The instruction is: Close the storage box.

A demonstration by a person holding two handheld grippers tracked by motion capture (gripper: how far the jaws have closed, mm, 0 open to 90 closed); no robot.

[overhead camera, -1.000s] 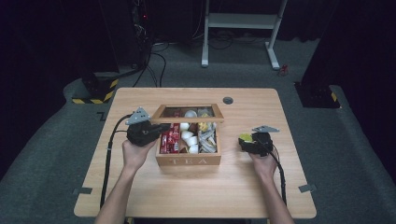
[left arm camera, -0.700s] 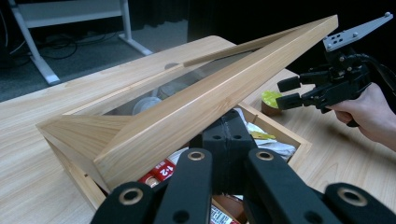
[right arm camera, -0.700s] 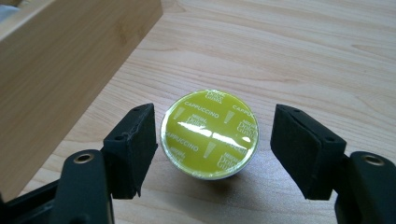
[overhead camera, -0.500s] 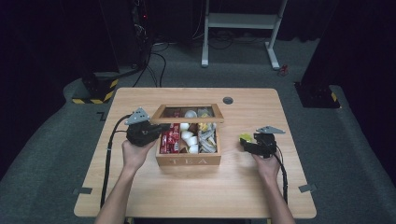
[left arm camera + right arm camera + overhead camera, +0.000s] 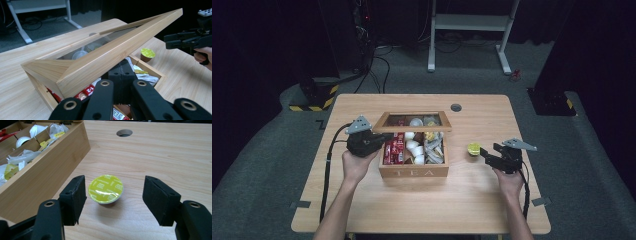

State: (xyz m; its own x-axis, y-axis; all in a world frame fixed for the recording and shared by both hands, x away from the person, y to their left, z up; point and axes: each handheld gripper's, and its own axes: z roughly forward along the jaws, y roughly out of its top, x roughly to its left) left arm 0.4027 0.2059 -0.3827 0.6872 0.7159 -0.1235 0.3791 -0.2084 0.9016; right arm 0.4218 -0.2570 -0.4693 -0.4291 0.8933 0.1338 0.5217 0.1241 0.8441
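**Capsule framed, lid propped: grip comes next**

Dark room, grey carpet, a pale wooden desk [image 5: 492, 200] in the middle. On it, a wooden tea box [image 5: 412, 173] lettered TEA, divided into compartments of red packets, white pods and paper sachets.

Left claw [image 5: 381, 141]: jaws closed together, tucked under the front edge of the glass-paned wooden lid [image 5: 117, 47], propping it tilted up over the box. No sign of the pads pinching the frame itself; looks like a prop from beneath rather than a grip.

Right claw [image 5: 486, 152]: jaws wide apart, holding nothing, aimed along the desk at a yellow-green foil-topped capsule [image 5: 105, 188]. Capsule upright on the bare wood, just beside the box's right wall, between the two pads but touching neither; nearer the left pad in the right gripper view.

Likely step: taking up the capsule for the open box. Next move, by this reading: centre on the capsule, close gently on its sides, lift clear of the box wall, carry over a compartment with room. Meanwhile, keep the lid up.
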